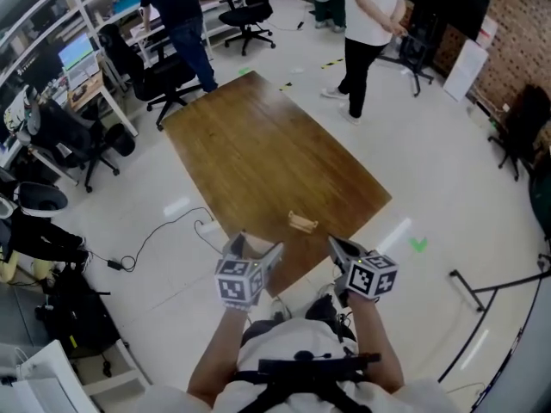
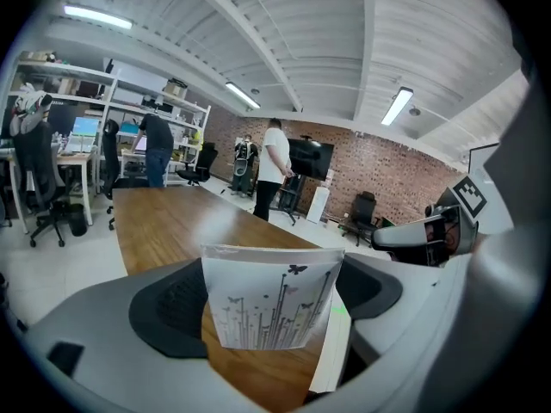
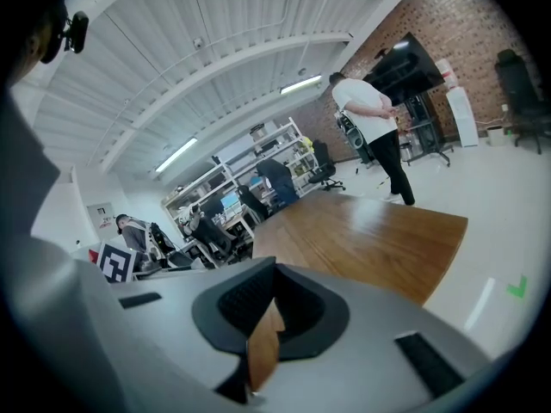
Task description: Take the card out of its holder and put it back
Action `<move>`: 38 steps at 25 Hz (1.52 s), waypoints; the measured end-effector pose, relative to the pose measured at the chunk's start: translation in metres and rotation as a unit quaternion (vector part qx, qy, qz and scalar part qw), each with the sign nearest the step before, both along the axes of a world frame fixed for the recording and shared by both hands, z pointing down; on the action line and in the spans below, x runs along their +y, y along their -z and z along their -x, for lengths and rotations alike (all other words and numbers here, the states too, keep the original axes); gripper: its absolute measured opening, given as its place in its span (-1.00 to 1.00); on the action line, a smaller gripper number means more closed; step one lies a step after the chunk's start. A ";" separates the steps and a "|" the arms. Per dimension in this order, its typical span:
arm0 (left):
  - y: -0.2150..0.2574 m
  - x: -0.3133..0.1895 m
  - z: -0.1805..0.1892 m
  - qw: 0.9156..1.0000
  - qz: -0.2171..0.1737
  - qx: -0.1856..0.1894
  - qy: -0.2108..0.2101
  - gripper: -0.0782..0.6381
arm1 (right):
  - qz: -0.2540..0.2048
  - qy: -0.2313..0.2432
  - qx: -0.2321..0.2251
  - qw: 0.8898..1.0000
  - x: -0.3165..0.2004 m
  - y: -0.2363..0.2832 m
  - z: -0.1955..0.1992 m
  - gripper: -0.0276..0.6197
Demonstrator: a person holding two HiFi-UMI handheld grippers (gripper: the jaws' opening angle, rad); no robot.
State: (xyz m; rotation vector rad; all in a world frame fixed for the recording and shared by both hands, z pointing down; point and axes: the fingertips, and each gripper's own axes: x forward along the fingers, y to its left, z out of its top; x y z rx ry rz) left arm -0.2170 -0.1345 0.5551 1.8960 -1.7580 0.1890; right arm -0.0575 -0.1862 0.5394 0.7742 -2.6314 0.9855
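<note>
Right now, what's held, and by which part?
The left gripper holds the card by its two side edges, between its fingers. The right gripper holds nothing.

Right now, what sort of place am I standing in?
Probably an open-plan lab or office: white shelving with monitors, rolling office chairs, a brick wall and a long wooden table.

In the head view, the wooden holder is too small to show its slot. The tabletop has its near corner hidden behind the left gripper. A standing person is cut off by the top edge.
</note>
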 end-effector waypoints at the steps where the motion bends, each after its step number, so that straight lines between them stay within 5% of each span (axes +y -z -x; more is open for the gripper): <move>1: 0.000 -0.002 -0.003 1.000 0.003 -0.002 -0.004 0.51 | 0.001 -0.004 0.001 1.000 -0.001 -0.001 -0.004 -0.90; 16: -0.001 -0.081 -0.039 0.999 0.026 -0.010 -0.028 0.51 | -0.004 -0.034 -0.007 0.999 -0.029 0.007 -0.036 -0.90; 31: -0.028 -0.153 -0.050 0.999 0.035 -0.022 -0.009 0.51 | 0.024 -0.056 -0.034 0.998 -0.077 -0.008 -0.073 -0.90; 38: -0.039 -0.164 -0.034 0.999 0.025 0.025 0.019 0.51 | 0.036 -0.059 -0.049 0.996 -0.095 -0.017 -0.078 -0.90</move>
